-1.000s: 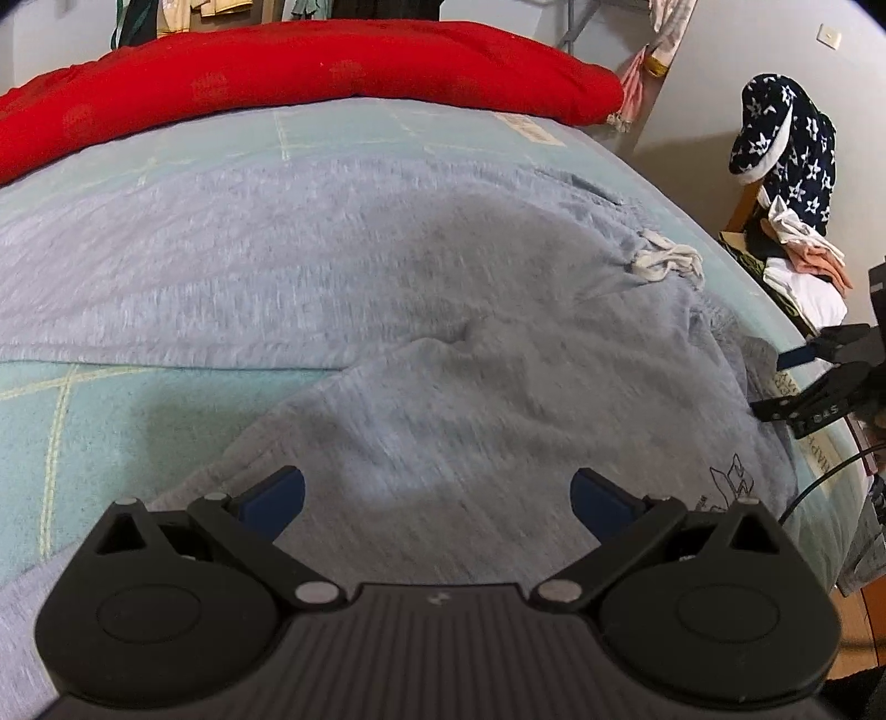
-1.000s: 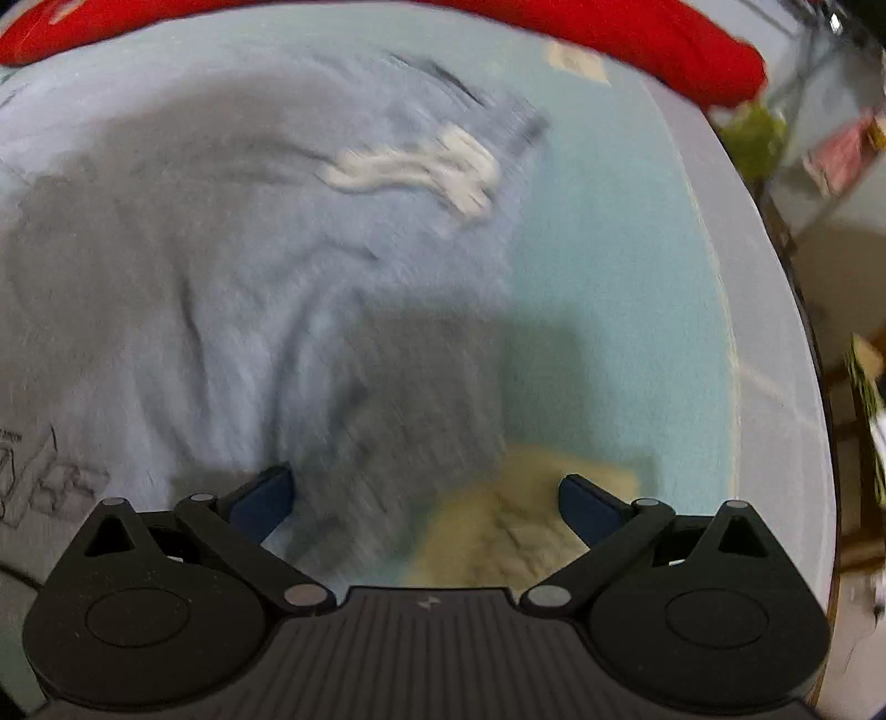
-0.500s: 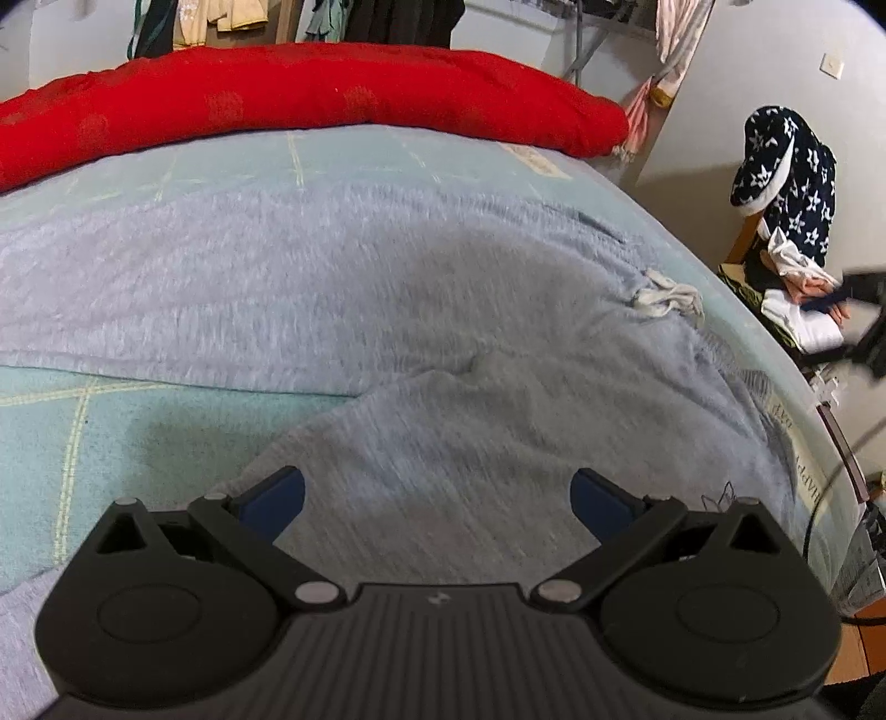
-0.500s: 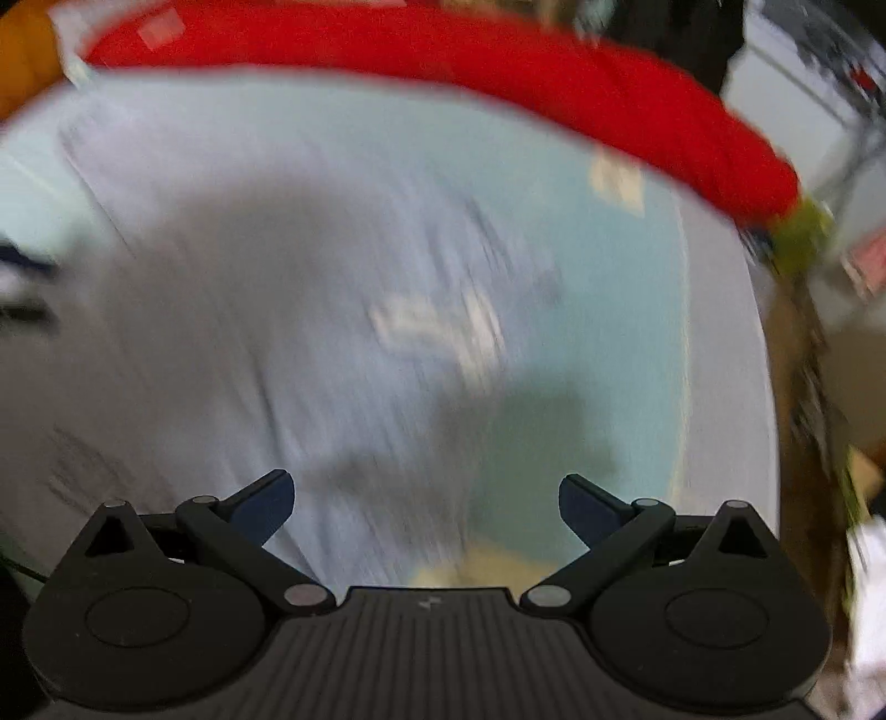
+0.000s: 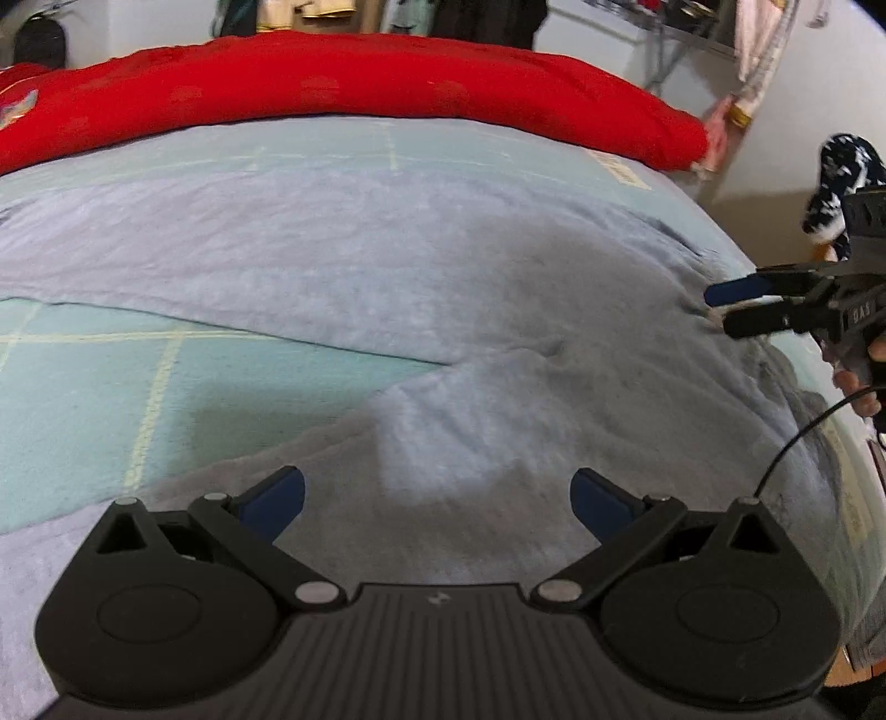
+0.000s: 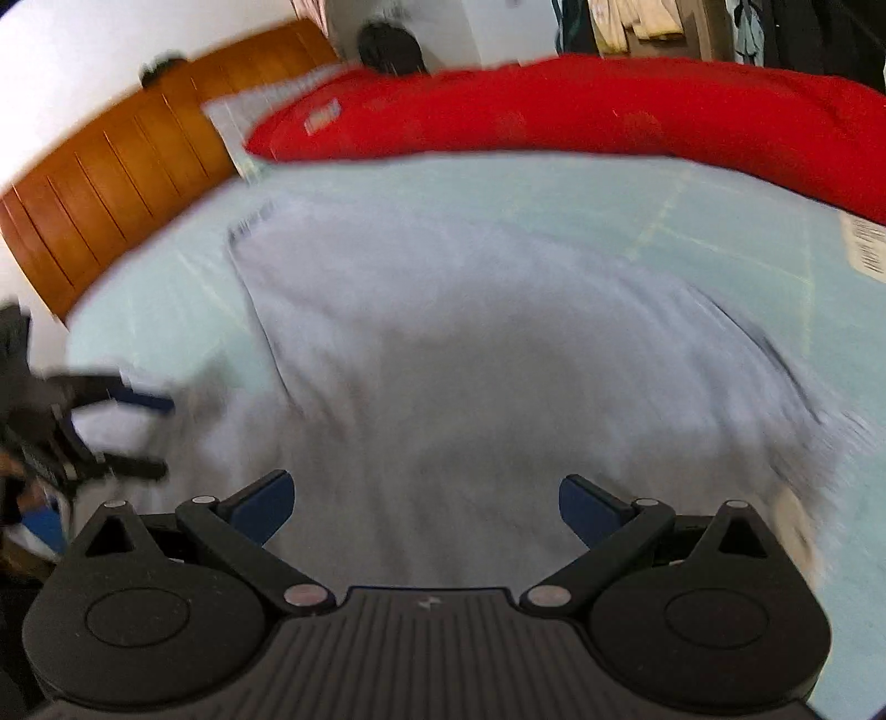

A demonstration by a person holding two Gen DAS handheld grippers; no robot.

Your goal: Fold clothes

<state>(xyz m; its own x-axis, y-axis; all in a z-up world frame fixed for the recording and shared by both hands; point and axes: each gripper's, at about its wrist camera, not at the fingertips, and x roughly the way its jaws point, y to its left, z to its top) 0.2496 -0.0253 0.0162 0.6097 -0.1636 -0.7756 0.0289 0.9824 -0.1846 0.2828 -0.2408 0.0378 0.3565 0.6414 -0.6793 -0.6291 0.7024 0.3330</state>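
The left claw (image 5: 437, 501) was held low with its two blue-tipped fingers (image 5: 277, 495) spread wide, nothing between them. The right claw (image 6: 426, 507) was likewise spread wide and empty. A hand (image 5: 864, 382) gripped the right claw's handle from below.

A home bedroom: bed (image 5: 232, 387), red quilt (image 5: 354, 83), wooden headboard (image 6: 111, 188), hanging clothes (image 5: 758, 33).

I am seeing even, soft indoor light. My left wrist view is staying mostly sharp; a dark shadow is falling across the grey garment (image 5: 443, 310). My right wrist view is smearing with motion blur. Fisheye distortion is bending both edges.
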